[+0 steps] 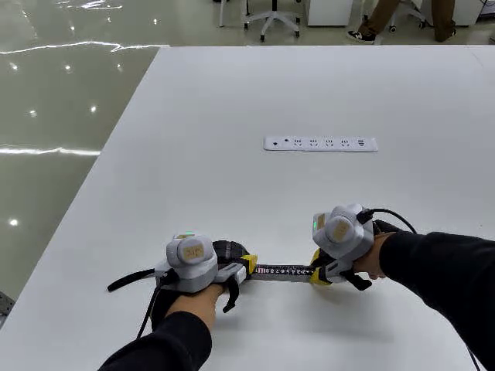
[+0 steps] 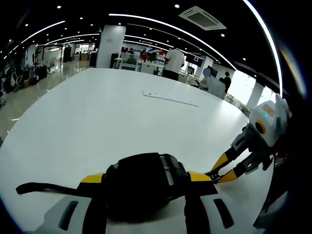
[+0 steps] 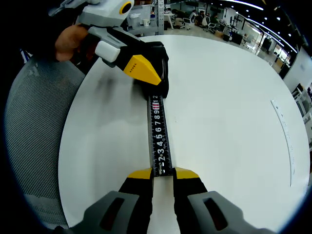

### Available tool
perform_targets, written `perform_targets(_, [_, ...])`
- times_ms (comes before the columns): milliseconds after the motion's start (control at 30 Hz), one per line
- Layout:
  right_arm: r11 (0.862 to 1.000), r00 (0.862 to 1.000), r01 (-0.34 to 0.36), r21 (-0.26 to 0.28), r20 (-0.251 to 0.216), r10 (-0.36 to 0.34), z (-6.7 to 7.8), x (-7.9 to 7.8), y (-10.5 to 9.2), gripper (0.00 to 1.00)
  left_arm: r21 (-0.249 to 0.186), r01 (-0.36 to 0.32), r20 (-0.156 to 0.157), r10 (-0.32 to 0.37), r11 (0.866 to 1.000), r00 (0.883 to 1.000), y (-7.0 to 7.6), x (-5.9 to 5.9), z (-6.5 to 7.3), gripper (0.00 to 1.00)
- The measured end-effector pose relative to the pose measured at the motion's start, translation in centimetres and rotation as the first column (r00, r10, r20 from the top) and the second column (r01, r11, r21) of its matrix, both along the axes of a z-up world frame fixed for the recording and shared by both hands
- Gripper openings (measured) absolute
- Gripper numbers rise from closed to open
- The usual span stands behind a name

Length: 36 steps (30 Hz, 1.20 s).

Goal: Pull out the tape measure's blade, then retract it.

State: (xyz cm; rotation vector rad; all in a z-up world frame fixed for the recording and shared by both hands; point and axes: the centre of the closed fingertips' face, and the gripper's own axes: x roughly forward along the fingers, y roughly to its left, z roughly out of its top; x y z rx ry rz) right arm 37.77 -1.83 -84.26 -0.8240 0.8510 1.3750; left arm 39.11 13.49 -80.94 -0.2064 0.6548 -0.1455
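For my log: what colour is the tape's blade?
The blade is black with white numerals; right gripper view.

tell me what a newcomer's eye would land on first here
First, the black tape measure clamped in the left hand-held gripper near the close edge of the big white table. Its numbered blade is stretched flat across to the right hand-held gripper, which pinches its tip. After that, the white power strip lying alone farther out on the table.
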Motion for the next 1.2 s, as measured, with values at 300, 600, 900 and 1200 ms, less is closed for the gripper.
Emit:
perform_targets(300, [1.000, 1.000, 0.006, 0.014, -0.001, -0.006, 0.0, 0.0, 0.4, 0.11, -0.007, 0.004, -0.003, -0.004, 1.000, 1.000, 0.0, 0.0, 0.0, 0.60])
perform_targets(600, [0.999, 1.000, 0.005, 0.034, 0.004, -0.005, -0.1, 0.1, 0.8, 0.11, -0.012, 0.011, -0.005, -0.011, 1.000, 1.000, 0.0, 0.0, 0.0, 0.60])
perform_targets(900, [0.999, 1.000, -0.007, 0.051, 0.010, 0.007, -0.1, -0.1, 1.2, 0.11, -0.018, 0.019, -0.005, -0.019, 1.000, 1.000, 0.0, 0.0, 0.0, 0.59])
perform_targets(1200, [0.997, 1.000, 0.017, 0.071, -0.004, -0.017, -0.1, 0.0, 1.7, 0.10, -0.022, 0.017, -0.006, -0.017, 1.000, 1.000, 0.0, 0.0, 0.0, 0.59])
